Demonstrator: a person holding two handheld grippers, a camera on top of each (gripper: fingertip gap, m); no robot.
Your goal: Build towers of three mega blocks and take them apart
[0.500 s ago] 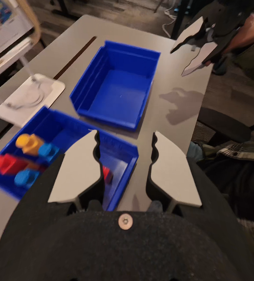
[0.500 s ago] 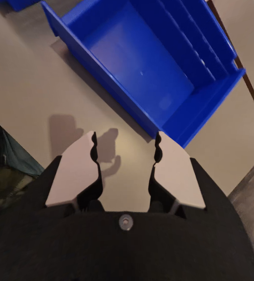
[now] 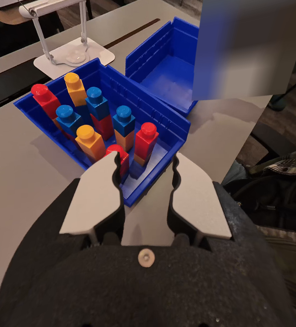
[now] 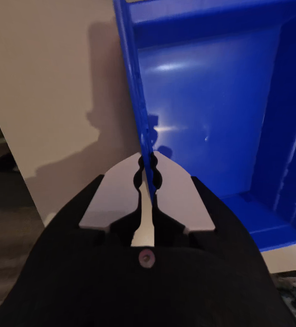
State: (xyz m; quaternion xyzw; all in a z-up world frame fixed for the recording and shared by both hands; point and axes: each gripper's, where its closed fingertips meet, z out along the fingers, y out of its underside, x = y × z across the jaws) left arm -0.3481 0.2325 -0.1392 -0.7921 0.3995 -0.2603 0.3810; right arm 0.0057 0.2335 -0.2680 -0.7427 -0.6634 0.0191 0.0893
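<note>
Your left gripper (image 3: 144, 160) hangs with its jaws spread wide and nothing between them, tips just above the near corner of the near blue bin (image 3: 163, 184). At 11 o'clock from those tips, a red-topped tower (image 3: 119, 155) stands partly hidden behind your left finger (image 3: 97, 191). Beyond it, towards 12 o'clock, more towers of mega blocks stand upright in the same bin: a red-topped one (image 3: 146, 139), a yellow-topped one (image 3: 90, 141), three blue-topped ones (image 3: 124, 122) in the middle, then a yellow-topped one (image 3: 74, 88) and a red-topped one (image 3: 43, 98) at the far wall. Farther out at 1 o'clock sits the second blue bin (image 3: 154, 53), touching the first at a corner, with no blocks showing in its visible part. At 11 o'clock, past both bins, a white stand (image 3: 74, 53) rests on the grey table (image 3: 16, 159).

Your right gripper (image 4: 146, 156) is pinched onto the side wall of that second blue bin (image 4: 205, 106), one finger outside and one inside it.
</note>
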